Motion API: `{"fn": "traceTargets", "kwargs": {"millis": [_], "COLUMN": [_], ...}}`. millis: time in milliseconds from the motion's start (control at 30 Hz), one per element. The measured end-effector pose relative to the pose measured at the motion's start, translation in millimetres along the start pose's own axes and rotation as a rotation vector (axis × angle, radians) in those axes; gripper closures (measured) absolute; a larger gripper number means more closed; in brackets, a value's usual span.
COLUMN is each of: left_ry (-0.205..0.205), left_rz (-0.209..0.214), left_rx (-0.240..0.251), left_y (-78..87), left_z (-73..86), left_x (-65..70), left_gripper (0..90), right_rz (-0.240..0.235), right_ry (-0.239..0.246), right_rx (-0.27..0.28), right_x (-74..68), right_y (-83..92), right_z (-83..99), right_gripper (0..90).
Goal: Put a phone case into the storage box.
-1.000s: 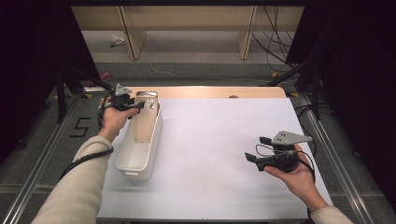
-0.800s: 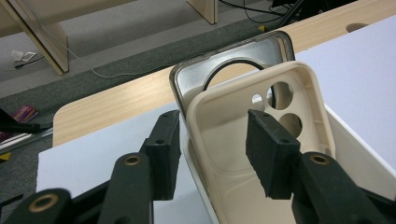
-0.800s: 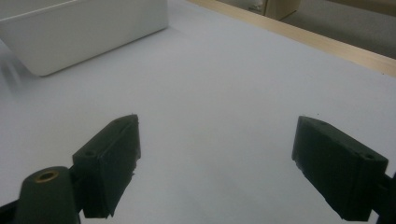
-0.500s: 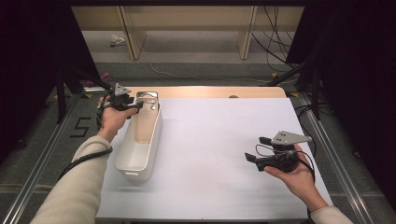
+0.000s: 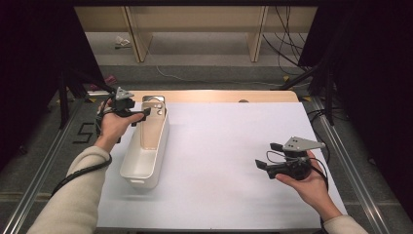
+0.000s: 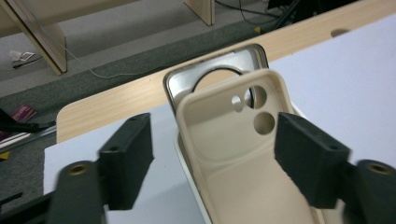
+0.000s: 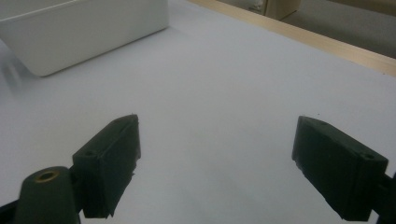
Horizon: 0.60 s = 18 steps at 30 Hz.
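A beige phone case (image 6: 219,116) leans inside a long white bin (image 5: 141,165) at the table's left, with a silver phone-shaped piece (image 6: 187,79) behind it. My left gripper (image 5: 146,114) is at the bin's far end. Its jaws have just been opening and now stand open (image 6: 212,135). The case's top is between them. The right jaw is close to the case's edge and the left jaw is well clear. My right gripper (image 5: 267,155) hovers over the white sheet at the right, open (image 7: 215,144), nothing between its fingers.
A white sheet (image 5: 229,146) covers the table, with a wooden strip (image 5: 219,96) along the far edge. Beyond it are grey floor, cables (image 5: 287,29) and wooden furniture legs (image 5: 255,34). The bin's corner (image 7: 84,28) lies far ahead of the right gripper.
The left gripper's jaws have spread apart at the case's top, and the case stays leaning in the bin. The right hand and gripper have not moved.
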<state>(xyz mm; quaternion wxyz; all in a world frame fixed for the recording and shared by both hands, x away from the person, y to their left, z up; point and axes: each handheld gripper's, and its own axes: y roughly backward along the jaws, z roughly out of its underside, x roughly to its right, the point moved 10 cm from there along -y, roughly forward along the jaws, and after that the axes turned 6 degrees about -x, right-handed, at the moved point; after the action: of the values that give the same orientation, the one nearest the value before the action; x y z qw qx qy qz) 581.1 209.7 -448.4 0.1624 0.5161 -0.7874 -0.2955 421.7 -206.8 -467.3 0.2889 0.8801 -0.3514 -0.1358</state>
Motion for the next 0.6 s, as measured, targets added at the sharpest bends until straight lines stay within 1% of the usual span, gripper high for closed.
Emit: {"fn": "traceTargets", "kwargs": {"millis": [33, 100, 267, 333, 367, 433, 533, 600], "left_ry": [-0.01, -0.008, -0.009, 0.0, -0.003, -0.009, -0.005, 0.005], "left_rz": [-0.003, 0.002, 0.019, 0.048, 0.055, 0.054, 0.057, 0.06], "left_rx": [-0.008, -0.012, 0.003, 0.013, 0.012, 0.01, 0.014, 0.018], "left_y": [1.6, 5.0, 14.6, 18.5, 20.7, 24.9, 29.8, 32.2], "left_z": [1.1, 2.4, 1.6, 0.2, 0.3, 0.3, 1.2, 2.7], "left_x": [0.9, 3.3, 7.9, 12.5, 14.1, 15.7, 16.9, 17.4], "left_gripper": [25.0, 19.6, 16.6, 15.7, 15.1, 12.8, 9.1, 6.3], "right_rz": [0.0, 0.0, -0.001, -0.001, -0.001, -0.001, -0.002, -0.002], "right_ry": [0.001, 0.001, 0.001, 0.002, 0.002, 0.002, 0.003, 0.003], "right_rx": [0.0, 0.0, -0.001, -0.002, -0.003, -0.004, -0.005, -0.004], "right_x": [-0.1, -0.2, -0.2, -0.4, -0.5, -0.4, -0.7, -0.8], "right_y": [-0.1, 0.0, -0.2, -0.3, -0.3, -0.4, -0.5, -0.4], "right_z": [0.0, -0.1, 0.0, 0.1, 0.1, 0.3, 0.5, 0.3], "right_gripper": [16.1, 16.1, 16.1, 16.1, 16.1, 16.1, 16.1, 16.1]}}
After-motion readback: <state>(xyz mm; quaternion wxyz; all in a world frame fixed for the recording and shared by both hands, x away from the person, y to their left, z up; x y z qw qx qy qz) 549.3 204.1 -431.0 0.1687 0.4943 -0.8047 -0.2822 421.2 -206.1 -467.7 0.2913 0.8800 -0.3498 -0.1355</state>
